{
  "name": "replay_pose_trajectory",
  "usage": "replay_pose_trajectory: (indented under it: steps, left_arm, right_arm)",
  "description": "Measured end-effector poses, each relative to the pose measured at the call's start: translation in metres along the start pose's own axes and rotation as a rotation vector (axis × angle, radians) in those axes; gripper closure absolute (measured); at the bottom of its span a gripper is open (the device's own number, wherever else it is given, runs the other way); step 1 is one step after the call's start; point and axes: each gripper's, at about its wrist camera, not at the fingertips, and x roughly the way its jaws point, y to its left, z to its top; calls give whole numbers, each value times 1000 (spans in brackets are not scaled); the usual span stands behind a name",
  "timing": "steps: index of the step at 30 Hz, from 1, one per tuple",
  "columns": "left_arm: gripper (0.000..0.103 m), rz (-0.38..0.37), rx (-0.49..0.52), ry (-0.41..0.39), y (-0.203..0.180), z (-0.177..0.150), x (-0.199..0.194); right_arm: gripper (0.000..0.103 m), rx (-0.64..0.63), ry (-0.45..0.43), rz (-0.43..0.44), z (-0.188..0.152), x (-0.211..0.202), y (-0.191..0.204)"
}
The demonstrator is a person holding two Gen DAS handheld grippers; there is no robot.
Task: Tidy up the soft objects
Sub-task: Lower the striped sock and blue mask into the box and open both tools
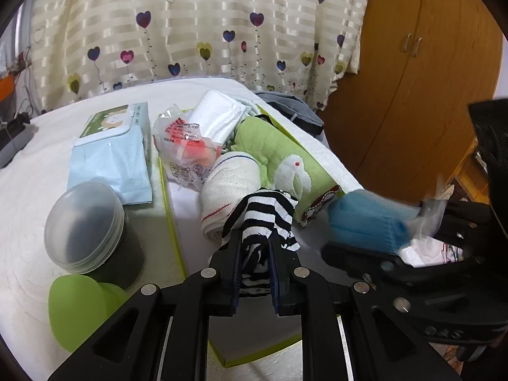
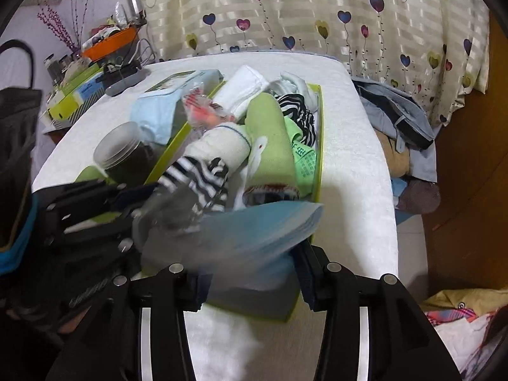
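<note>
Left claw point(image 1: 254, 263) pinching ribbed striped sock point(image 1: 266, 212), right claw point(image 2: 250, 289) wide around blurred blue sock point(image 2: 254, 231)

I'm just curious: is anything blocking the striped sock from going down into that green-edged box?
Nothing visible. The left claw holds the striped sock over the box, with bare floor beside the white roll.

Even indoor light, soft shadows, heavy fisheye bending with dark corners; the blue cloth point(image 2: 254, 231) is motion-blurred.
</note>
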Motion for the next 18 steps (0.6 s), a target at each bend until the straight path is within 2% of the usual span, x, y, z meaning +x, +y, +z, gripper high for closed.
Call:
replay_pose_trajectory:
  steps: [7,18]
  left_arm:
    - [71,4,-18,-31,3,0,-13]
    - [70,-5,-21,-57,5,1,-27]
  right_arm:
    - [57,-3,-48,3,-6,-20,5]
    - [58,52,-148,41,-1,-37,1]
